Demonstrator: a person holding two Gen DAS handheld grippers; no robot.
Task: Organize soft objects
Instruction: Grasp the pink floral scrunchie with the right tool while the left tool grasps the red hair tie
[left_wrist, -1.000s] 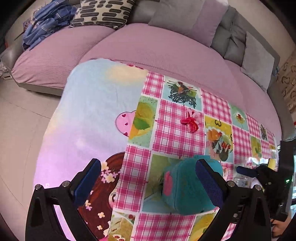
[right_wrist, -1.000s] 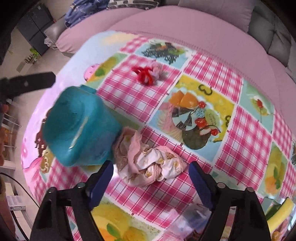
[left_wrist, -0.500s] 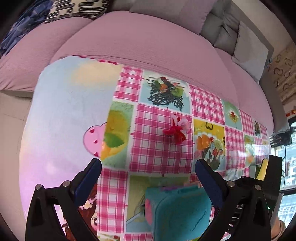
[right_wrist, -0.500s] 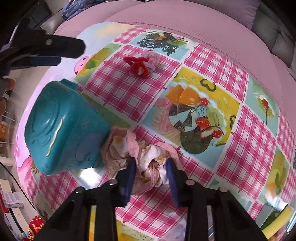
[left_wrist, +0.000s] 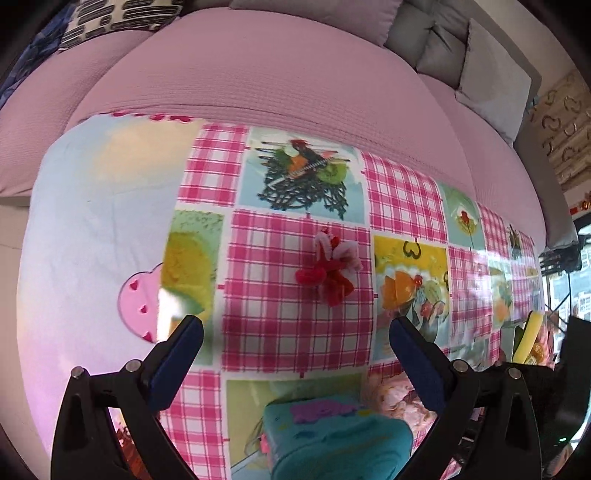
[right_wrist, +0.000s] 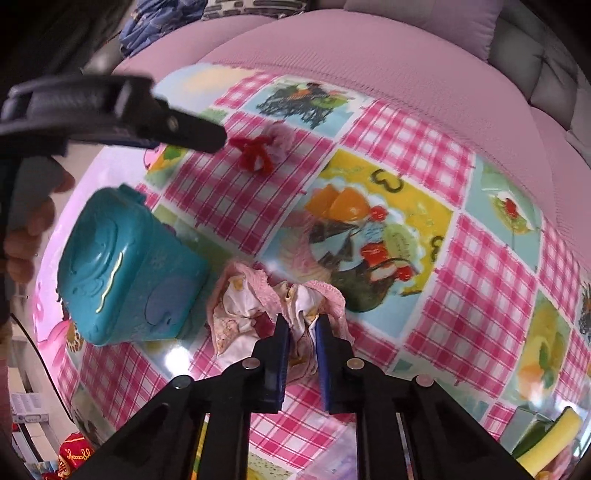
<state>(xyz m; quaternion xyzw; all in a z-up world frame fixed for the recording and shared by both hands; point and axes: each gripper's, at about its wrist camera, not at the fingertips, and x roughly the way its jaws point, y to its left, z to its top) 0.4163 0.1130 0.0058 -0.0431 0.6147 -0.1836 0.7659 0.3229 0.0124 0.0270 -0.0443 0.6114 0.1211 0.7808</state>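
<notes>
The right gripper (right_wrist: 301, 332) is closed on the crumpled pink-and-white cloth (right_wrist: 258, 310); its jaws have just been closing, and a fold of the fabric is now pinched between the blue fingers (right_wrist: 279, 354). The rest of the cloth spreads ahead of and to the left of those fingers on the checked counter (right_wrist: 461, 258), its far left edge just beside the teal box (right_wrist: 125, 266).

The left gripper (left_wrist: 295, 336) stands wide open with nothing between its fingers (left_wrist: 177, 345). The red-and-pink fuzzy flower (left_wrist: 330, 273) lies just ahead of them, slightly toward the right finger, and the teal box (left_wrist: 332, 439) sits below, back toward the wrist.

The step in hand looks like securing the cloth for lifting. To do it well, the grip probably needs to hold several layers, not just one loose fold, since thin fabric can slide out or unfurl when raised. A straight, slow lift should show whether the bundle comes up whole; trailing corners may drag against the box beside it. The box appears closed from here, so where the cloth is meant to go cannot be told. The open left gripper could settle over the flower, centred between the fingers before closing.
</notes>
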